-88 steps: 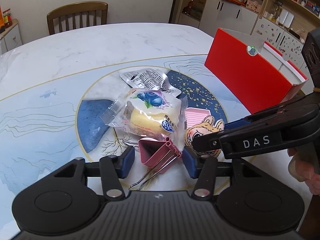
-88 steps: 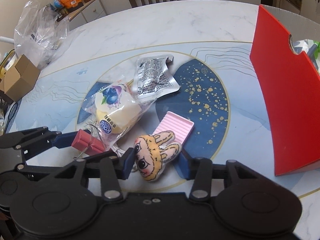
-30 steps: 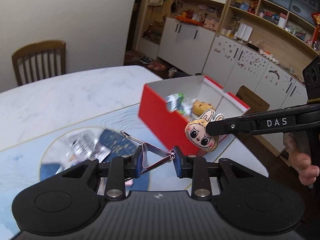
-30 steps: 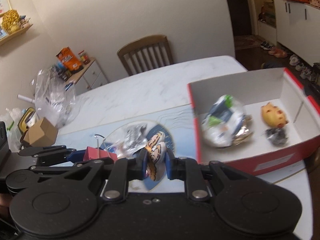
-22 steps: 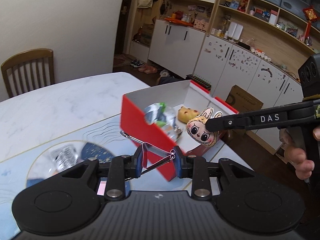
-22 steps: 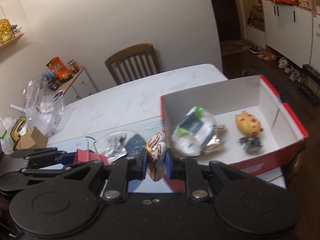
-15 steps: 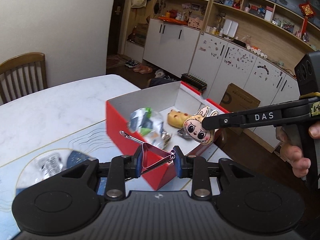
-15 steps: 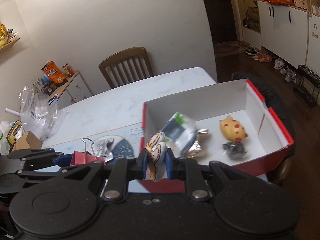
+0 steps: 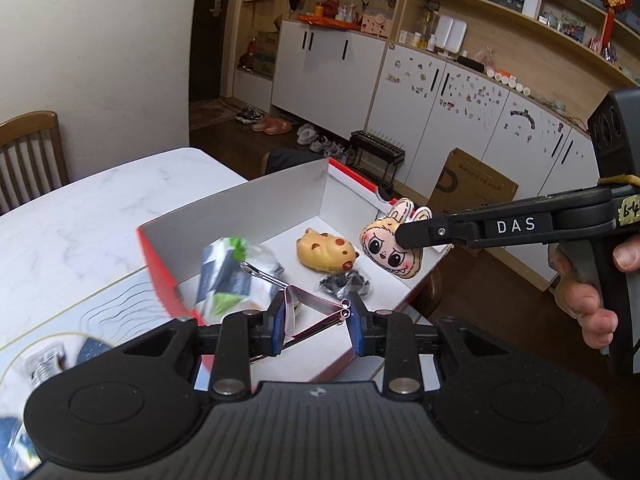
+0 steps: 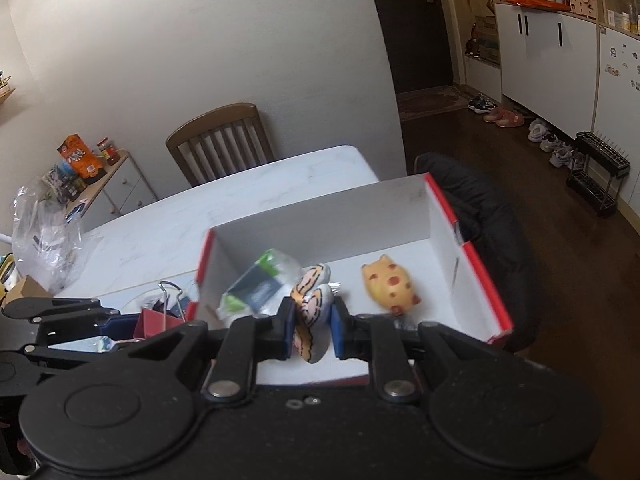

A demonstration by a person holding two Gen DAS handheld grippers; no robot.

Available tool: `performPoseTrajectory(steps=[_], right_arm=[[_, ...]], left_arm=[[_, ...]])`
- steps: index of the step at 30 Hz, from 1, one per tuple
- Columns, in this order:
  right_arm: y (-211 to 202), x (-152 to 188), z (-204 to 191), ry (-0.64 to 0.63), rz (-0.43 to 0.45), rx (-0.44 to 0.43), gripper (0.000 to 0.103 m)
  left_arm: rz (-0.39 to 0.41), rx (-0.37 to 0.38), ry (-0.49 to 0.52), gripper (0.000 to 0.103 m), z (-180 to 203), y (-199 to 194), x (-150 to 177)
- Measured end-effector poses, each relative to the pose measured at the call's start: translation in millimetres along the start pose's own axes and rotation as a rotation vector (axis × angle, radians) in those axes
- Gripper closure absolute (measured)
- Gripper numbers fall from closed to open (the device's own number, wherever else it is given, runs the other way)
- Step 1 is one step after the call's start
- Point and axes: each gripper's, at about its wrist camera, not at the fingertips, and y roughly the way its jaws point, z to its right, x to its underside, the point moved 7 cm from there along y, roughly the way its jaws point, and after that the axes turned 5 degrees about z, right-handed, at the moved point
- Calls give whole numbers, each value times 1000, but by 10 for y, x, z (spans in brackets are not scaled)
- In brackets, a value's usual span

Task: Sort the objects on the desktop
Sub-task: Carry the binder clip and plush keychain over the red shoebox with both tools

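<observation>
My left gripper (image 9: 316, 314) is shut on a pink binder clip (image 9: 310, 302), held in the air over the near wall of the red box (image 9: 256, 204). In the right wrist view the same clip (image 10: 158, 320) shows at the left. My right gripper (image 10: 313, 322) is shut on a flat plush bunny-face toy (image 10: 312, 304), which hangs above the box's right end (image 9: 390, 246). Inside the white-lined box (image 10: 320, 216) lie a clear snack packet (image 9: 230, 270), a yellow spotted toy (image 9: 326, 254) and a small dark wrapped item (image 9: 344, 282).
The box sits at the right edge of a marble table (image 9: 80, 216) with floor beyond it. A silver packet (image 9: 44, 360) lies on the table at lower left. A wooden chair (image 10: 224, 140) and a dark jacket (image 10: 480, 208) stand behind. A person's hand (image 9: 588, 280) holds the right gripper's handle.
Both grippers have swung right from the table's middle toward the box, carrying the clip and the bunny toy. The box has shifted from the right to the centre of both views.
</observation>
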Motion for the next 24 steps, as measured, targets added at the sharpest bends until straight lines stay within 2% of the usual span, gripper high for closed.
performPoseTrajectory(steps=[14,24], right_arm=[[608,-213,375,-47,-77,40,86],[1163,-334,528,-134,-108,133,85]], left_arm=[[-98,11,49,74,150,872,-214],[-188,-24,60,74,30,1370,-254]])
